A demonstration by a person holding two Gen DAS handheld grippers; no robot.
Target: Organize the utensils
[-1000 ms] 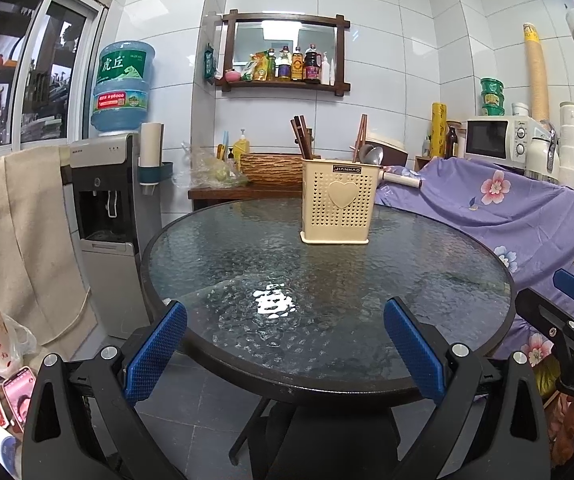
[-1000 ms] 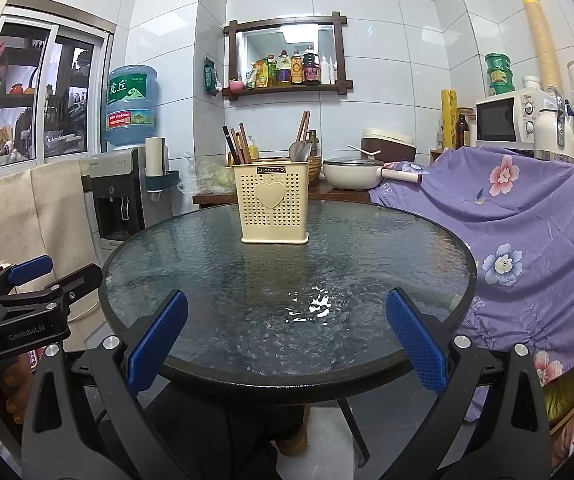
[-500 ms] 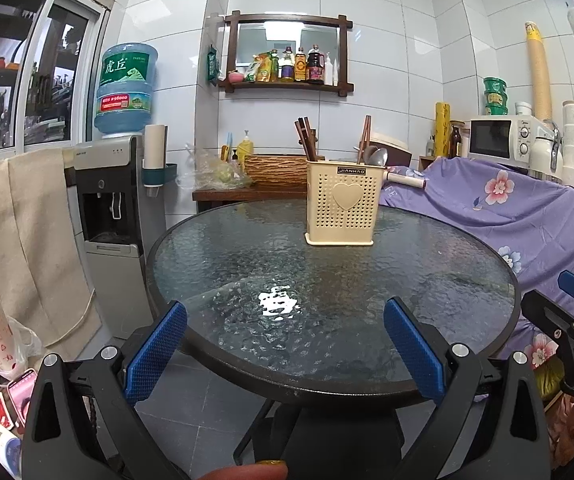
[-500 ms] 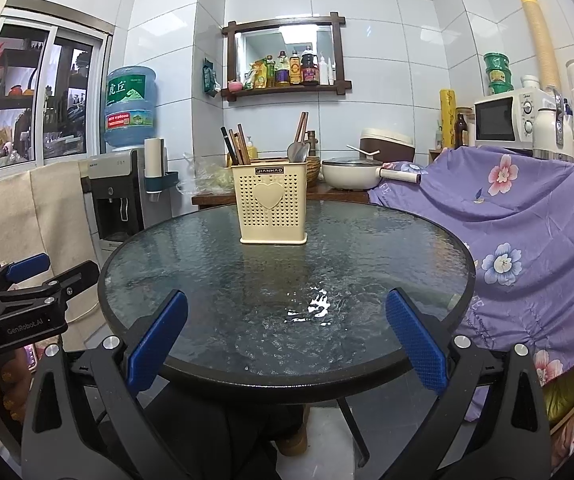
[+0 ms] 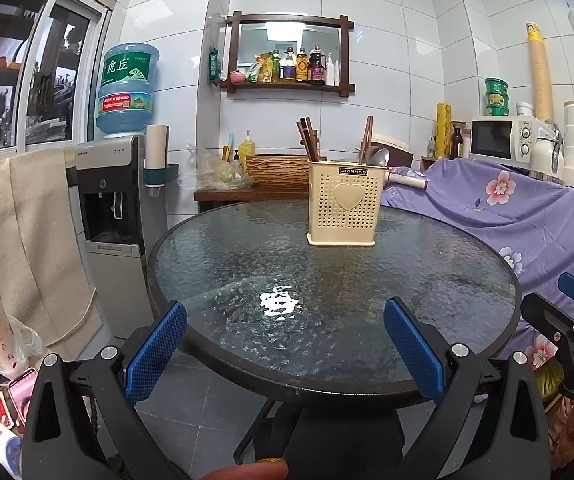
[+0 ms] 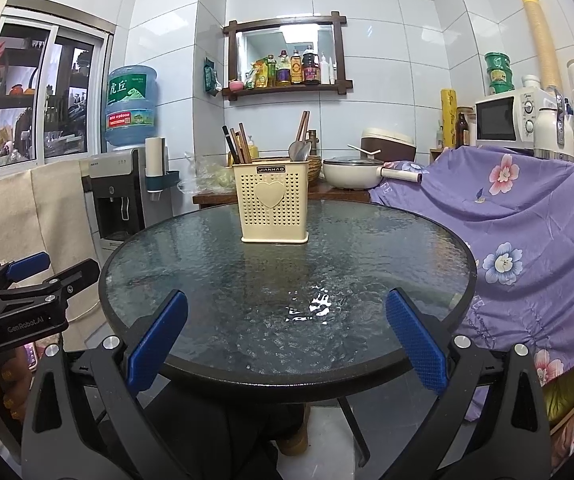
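My left gripper (image 5: 285, 344) has its blue-padded fingers (image 5: 155, 354) spread wide with nothing between them, hovering at the near edge of the round glass surface (image 5: 367, 280). My right gripper (image 6: 287, 342) is the same: fingers (image 6: 415, 342) well apart, empty, at the near rim. Each gripper also shows at the edge of the other's view, and the left one's body reads "GenRobot.AI".

Past the fingers the glass is bare; I see no loose utensil on it. The cream utensil holder (image 5: 342, 208) stands upright towards the far side, well apart from both grippers. Chopsticks (image 6: 239, 146) rise from its left compartment, more sticks (image 6: 302, 126) and what I take to be a spoon (image 6: 299, 150) from the right side, though the dividers inside are hidden from me. I judge the task either finished or nearly so, with nothing obvious left to collect.

Readable writing: "JIANHAO" on the holder's black label above a raised heart, and Chinese characters "虎丘" on the water bottle (image 5: 127, 88) atop the dispenser. The bottles on the wall shelf (image 5: 287, 80) carry labels too small to read.
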